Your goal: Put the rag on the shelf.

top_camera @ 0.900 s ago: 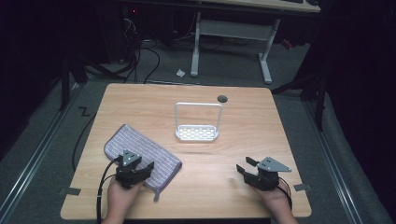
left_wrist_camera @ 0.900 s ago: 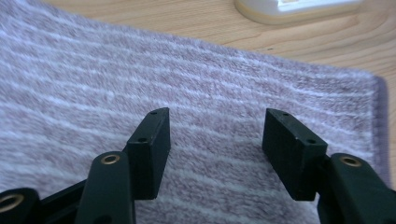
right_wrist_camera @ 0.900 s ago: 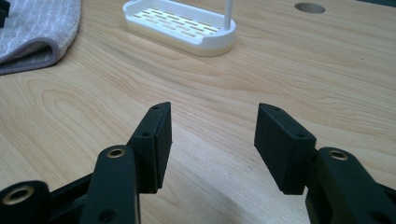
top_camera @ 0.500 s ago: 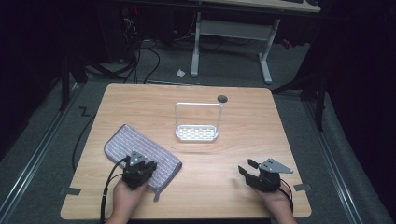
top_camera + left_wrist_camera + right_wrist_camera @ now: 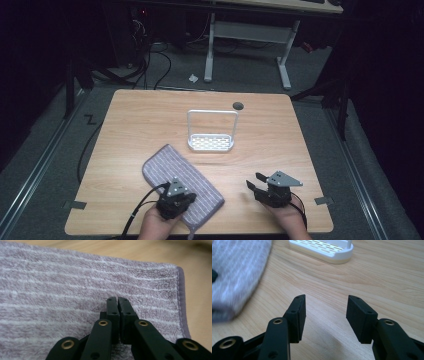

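Left gripper now further onto towel, jaws together; hemmed edge right. Right gripper jaws apart, bare table ahead.

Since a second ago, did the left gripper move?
Yes. The left gripper slid right along the purple towel, toward its near corner, judged against the white rack.

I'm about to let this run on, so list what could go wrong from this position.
1. The left gripper is shut over the towel with no cloth visibly between the jaws, so a lift may come up empty.
2. The towel's near corner reaches the table edge; a drag could pull it off.
3. The right gripper, open over bare wood, could bump the white rack if it swings forward.
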